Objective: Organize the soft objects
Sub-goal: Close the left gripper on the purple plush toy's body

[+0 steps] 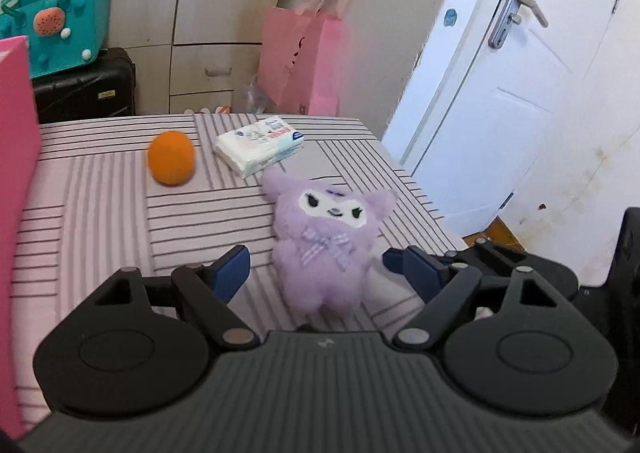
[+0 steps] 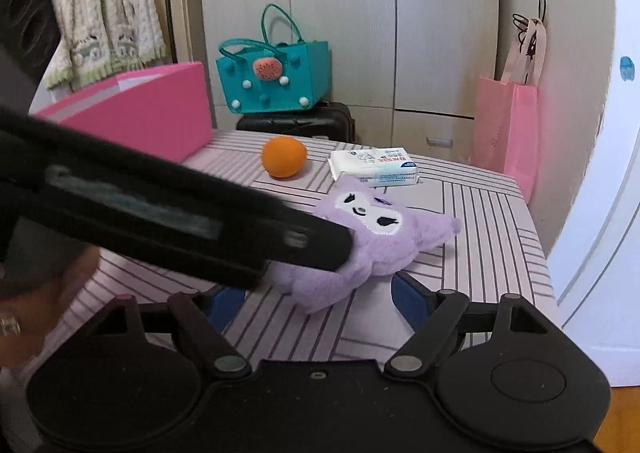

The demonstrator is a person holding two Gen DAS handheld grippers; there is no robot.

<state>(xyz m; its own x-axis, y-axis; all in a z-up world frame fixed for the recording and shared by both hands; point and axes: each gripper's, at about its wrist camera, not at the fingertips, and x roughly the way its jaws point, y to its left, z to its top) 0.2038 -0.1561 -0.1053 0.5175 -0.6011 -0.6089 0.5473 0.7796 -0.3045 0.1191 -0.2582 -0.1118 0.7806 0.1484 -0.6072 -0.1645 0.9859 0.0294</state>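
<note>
Two grippers flank the purple plush toy (image 1: 326,241) lying on my striped table (image 1: 100,221): left gripper (image 1: 316,267) spread wide around its body, right gripper (image 2: 320,303) spread too, holding nothing; I'd close the left gently on its middle

On the striped table (image 1: 100,213): one purple plush (image 1: 328,241), one orange ball (image 1: 171,157), one tissue pack (image 1: 260,145), one pink box (image 2: 152,113). Beyond: one teal bag (image 2: 276,77), one suitcase (image 1: 86,87), one pink bag (image 1: 304,61), one cardigan (image 2: 104,13)
</note>
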